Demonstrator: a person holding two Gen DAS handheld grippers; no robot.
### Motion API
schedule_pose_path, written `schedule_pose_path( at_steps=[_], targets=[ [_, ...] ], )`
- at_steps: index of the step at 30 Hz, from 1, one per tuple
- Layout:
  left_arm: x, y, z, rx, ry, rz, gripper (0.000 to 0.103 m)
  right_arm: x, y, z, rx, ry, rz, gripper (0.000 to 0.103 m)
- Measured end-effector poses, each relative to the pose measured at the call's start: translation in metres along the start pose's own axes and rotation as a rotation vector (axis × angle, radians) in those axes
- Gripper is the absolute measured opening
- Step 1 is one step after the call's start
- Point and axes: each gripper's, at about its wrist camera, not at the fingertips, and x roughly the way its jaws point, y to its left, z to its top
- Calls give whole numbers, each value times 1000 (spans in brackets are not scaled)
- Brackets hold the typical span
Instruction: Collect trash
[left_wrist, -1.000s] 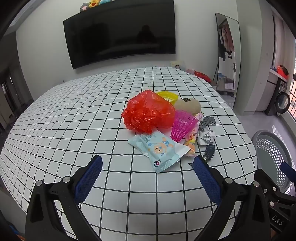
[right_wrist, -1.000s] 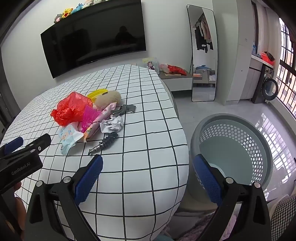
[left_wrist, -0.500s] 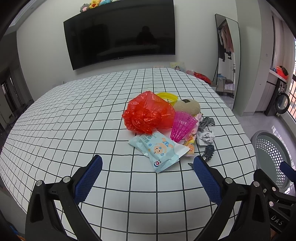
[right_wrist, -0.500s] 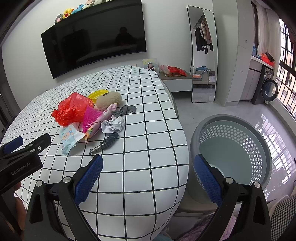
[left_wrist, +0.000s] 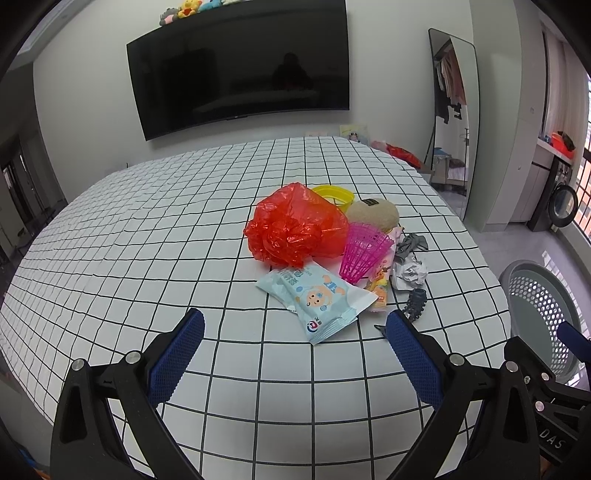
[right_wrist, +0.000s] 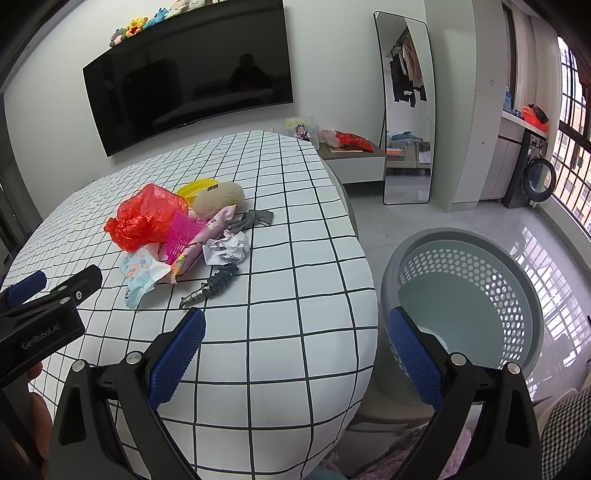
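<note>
Even, bright daylight enters from the barred window (right_wrist: 570, 122) at right, casting glare on the glossy floor (right_wrist: 532, 236) beside it, while both sharp fisheye views bow straight lines and vignette black at the corners.

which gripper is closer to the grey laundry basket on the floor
Right. The right gripper hangs over the table's edge, its right finger overlapping the grey basket. The left gripper sits further in over the table, facing the trash pile.
</note>
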Motion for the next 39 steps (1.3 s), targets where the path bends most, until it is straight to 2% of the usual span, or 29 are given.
schedule_pose_path(
  at_steps=[28, 39],
  targets=[
    [1, 1, 2, -1, -4, 0, 97, 0, 1, 0, 0, -3, 1, 94],
    [2, 2, 0, -6, -3, 6, 97, 0, 0, -1, 9, -5, 27, 94]
  ],
)
